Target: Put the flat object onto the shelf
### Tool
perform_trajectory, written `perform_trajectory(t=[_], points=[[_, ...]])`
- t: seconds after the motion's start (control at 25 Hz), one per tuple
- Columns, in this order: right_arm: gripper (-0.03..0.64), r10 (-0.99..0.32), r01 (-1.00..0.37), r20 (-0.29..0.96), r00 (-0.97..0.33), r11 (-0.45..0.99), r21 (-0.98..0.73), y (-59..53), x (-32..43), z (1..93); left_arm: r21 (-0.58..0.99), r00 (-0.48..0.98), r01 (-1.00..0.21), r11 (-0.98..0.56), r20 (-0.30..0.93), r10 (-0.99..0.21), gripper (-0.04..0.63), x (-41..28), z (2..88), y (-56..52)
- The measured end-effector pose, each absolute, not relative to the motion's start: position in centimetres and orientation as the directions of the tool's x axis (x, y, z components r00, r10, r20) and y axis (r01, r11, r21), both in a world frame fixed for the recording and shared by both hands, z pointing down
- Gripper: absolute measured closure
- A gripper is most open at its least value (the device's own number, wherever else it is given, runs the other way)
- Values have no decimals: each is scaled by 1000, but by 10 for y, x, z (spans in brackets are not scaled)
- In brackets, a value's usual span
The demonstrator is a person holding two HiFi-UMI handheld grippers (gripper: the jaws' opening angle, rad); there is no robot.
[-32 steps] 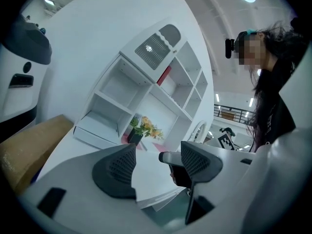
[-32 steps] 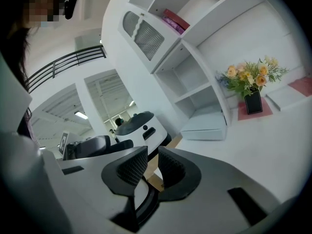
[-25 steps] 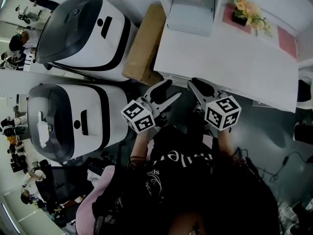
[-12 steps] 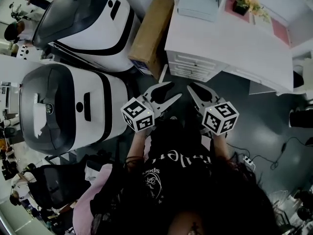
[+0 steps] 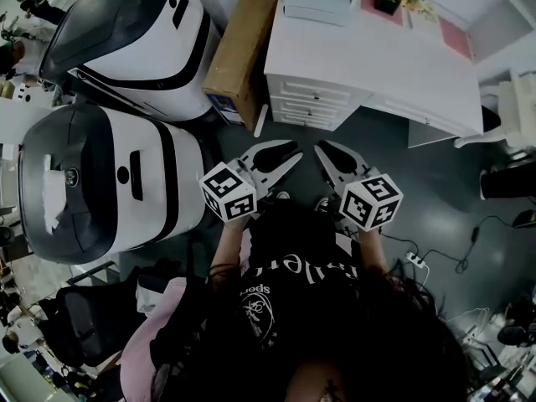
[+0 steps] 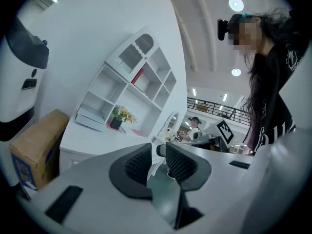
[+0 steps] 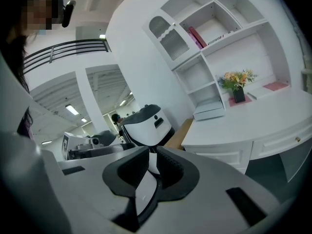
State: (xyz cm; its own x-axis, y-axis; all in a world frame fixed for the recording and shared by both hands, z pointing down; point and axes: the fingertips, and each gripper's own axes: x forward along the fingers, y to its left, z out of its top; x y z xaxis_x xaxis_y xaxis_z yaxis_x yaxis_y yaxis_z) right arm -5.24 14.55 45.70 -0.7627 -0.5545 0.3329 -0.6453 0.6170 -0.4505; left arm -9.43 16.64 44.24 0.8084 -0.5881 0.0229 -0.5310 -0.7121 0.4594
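My left gripper (image 5: 293, 152) and right gripper (image 5: 321, 151) hang before the white desk (image 5: 368, 65). Their jaws have just been closing, almost together, empty.

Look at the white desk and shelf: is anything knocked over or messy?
Nothing stands out. The flower pot stands upright on the desk. The pink book just leans in its compartment of the shelf. Nothing looks spilled or broken.
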Motion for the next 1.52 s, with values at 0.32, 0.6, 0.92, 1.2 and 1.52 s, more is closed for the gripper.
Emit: perform_trajectory(t=[0.32, 0.6, 0.92, 1.2, 1.52], points=[[545, -544, -628, 314, -778, 647, -432, 157, -7, 444, 433, 794, -558, -708, 31, -607, 524, -52, 430, 177], [546, -533, -617, 311, -787, 666, -419, 169, 36, 437, 428, 791, -564, -706, 34, -611, 532, -6, 422, 191], [548, -523, -604, 303, -797, 679, -417, 178, 62, 435, 422, 787, -573, -703, 44, -615, 532, 23, 419, 198], [548, -522, -601, 299, -799, 681, -419, 180, 68, 434, 419, 790, -574, -704, 57, -610, 532, 29, 417, 202], [548, -526, -604, 297, -797, 678, -419, 180, 63, 434, 416, 793, -573, -706, 67, -605, 532, 25, 417, 202]])
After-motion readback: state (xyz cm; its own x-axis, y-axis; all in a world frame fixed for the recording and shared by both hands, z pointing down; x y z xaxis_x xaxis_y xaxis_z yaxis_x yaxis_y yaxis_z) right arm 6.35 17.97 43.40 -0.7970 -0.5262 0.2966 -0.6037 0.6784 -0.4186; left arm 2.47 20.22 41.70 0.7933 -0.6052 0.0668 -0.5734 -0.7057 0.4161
